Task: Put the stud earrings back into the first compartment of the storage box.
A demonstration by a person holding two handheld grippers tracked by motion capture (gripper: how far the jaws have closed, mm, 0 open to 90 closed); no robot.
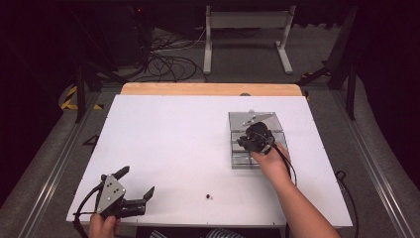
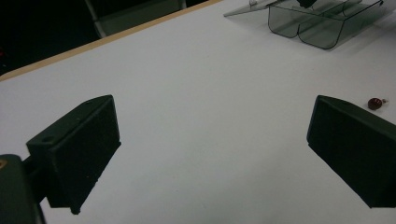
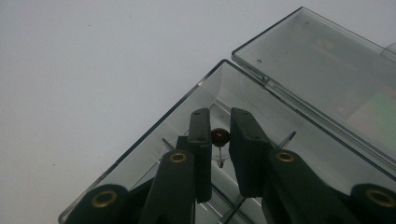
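A clear plastic compartment box (image 1: 234,162) lies at the right of the white table, its lid (image 1: 252,119) folded back. My right gripper (image 1: 246,142) reaches down into the box (image 3: 154,140). In the right gripper view its jaws (image 3: 220,122) are shut on a small dark red bead (image 3: 220,136) with a metal pin, held above a compartment. A second dark red bead (image 1: 209,197) lies loose near the table's front edge. My left gripper (image 1: 137,181) rests at the front left, open and with nothing between its jaws (image 2: 212,140); the loose bead (image 2: 376,103) lies off to its right.
The white table (image 1: 173,139) has a wooden strip (image 1: 208,89) along its far edge. Beyond it, cables (image 1: 168,64) and a white metal stand (image 1: 247,29) sit on the dark floor. The box (image 2: 322,23) shows far off in the left gripper view.
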